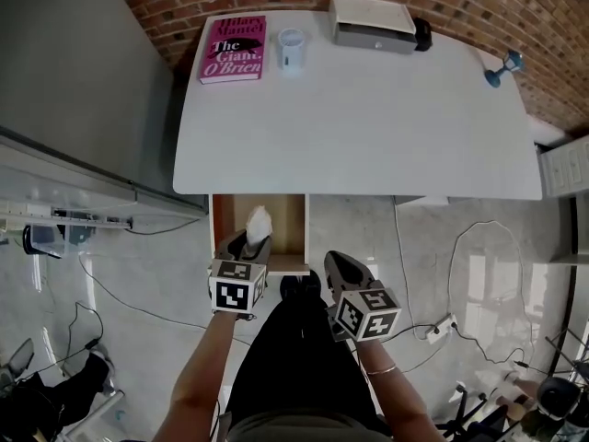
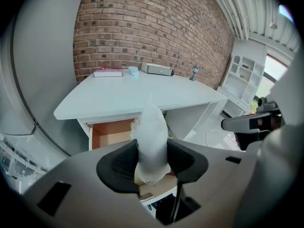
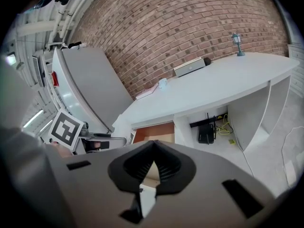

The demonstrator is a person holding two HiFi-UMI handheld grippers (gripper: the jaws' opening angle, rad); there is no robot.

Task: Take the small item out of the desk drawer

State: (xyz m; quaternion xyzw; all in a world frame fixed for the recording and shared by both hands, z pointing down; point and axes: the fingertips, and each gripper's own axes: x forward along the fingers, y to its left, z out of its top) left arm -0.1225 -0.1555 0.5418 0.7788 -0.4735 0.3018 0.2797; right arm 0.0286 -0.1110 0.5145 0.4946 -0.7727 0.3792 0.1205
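A small white, pointed pouch-like item stands upright between the jaws of my left gripper, which is shut on its lower half. It hangs just above the open wooden drawer under the front left of the white desk. The drawer's inside looks bare where it shows. My right gripper is to the right of the drawer, below the desk's front edge. Its jaws meet at the tips with nothing between them.
On the desk's far side lie a pink book, a white cup, a grey box and a small blue lamp. A grey cabinet stands left. Cables and a power strip lie on the floor at right.
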